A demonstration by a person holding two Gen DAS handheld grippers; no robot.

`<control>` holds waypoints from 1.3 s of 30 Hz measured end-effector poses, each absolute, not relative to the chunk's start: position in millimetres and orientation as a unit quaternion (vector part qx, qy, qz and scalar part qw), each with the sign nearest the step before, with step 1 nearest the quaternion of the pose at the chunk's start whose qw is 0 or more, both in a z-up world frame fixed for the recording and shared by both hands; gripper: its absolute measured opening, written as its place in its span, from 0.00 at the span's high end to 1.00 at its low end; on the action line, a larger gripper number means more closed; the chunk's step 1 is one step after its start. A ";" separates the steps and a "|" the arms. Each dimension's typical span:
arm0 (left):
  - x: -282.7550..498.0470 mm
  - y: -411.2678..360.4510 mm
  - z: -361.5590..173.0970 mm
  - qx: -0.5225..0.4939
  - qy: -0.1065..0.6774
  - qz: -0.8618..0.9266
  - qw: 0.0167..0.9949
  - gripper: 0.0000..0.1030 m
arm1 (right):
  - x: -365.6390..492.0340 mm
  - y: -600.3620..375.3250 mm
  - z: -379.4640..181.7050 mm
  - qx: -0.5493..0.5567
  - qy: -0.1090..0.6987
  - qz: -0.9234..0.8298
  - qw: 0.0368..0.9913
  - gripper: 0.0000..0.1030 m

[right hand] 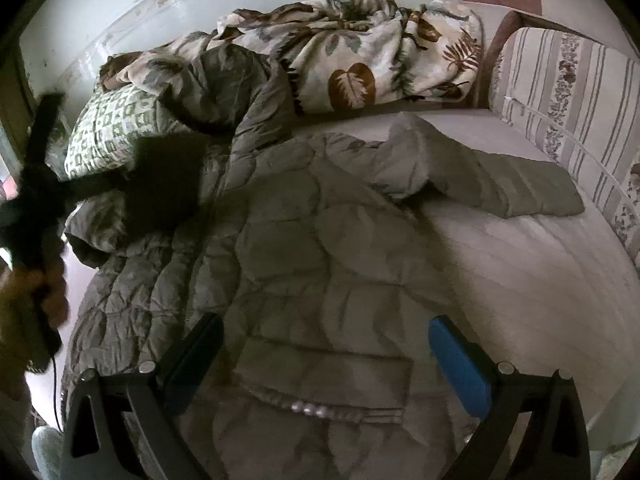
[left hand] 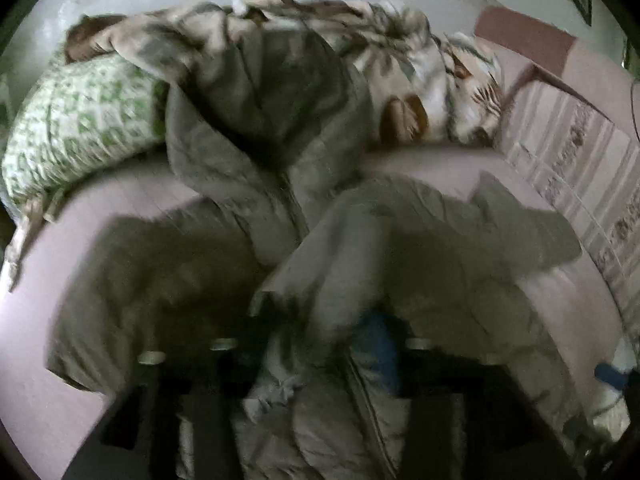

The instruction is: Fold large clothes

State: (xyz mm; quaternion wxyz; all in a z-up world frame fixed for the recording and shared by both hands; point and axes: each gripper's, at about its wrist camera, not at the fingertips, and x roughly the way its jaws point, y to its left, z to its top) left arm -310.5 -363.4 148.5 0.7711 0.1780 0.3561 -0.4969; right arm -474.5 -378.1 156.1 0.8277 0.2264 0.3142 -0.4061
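One quilted grey coat [right hand: 320, 248] is seen spread on the bed [right hand: 520, 264], long axis running near-to-far, hem end near, hood end far-left by the pillow [right hand: 108, 128]. One sleeve [right hand: 500, 188] is laid out to the right, w/ cuff pointing right. One leaf-print blanket [right hand: 360, 52] is bunched at the far edge; one striped cushion [right hand: 568, 92] is stood at right. Right tongs [right hand: 326, 364] are held apart over the hem, nothing between. Left tongs [left hand: 316, 344] are blurred in the left view; fingers are seen apart, coat fabric bunched between them, grip can't be told.
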 end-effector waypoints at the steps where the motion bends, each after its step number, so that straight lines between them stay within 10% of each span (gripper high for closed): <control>1: -313.7 -356.1 148.2 0.177 0.348 -0.497 0.775 0.36 | -475.4 -379.2 155.7 0.223 0.317 -0.408 0.827 0.00; 12: -241.5 -242.0 182.7 0.118 0.272 -0.427 0.854 0.17 | -416.4 -416.1 155.6 0.310 0.309 -0.302 0.847 0.00; 22: -155.9 -272.9 115.7 0.149 0.378 -0.340 0.848 0.17 | -314.4 -489.1 106.9 0.378 0.352 -0.309 0.799 0.01; 25: -151.5 -279.7 86.3 0.172 0.411 -0.330 0.833 0.25 | -293.7 -501.7 88.6 0.404 0.369 -0.288 0.786 0.48; 29: -156.3 -270.7 61.6 0.174 0.434 -0.325 0.822 0.33 | -280.4 -491.0 115.5 0.326 0.368 -0.296 0.819 0.74; 39: -181.6 -284.6 54.6 0.220 0.415 -0.325 0.821 0.32 | -243.1 -501.0 127.7 0.163 0.394 -0.390 0.816 0.77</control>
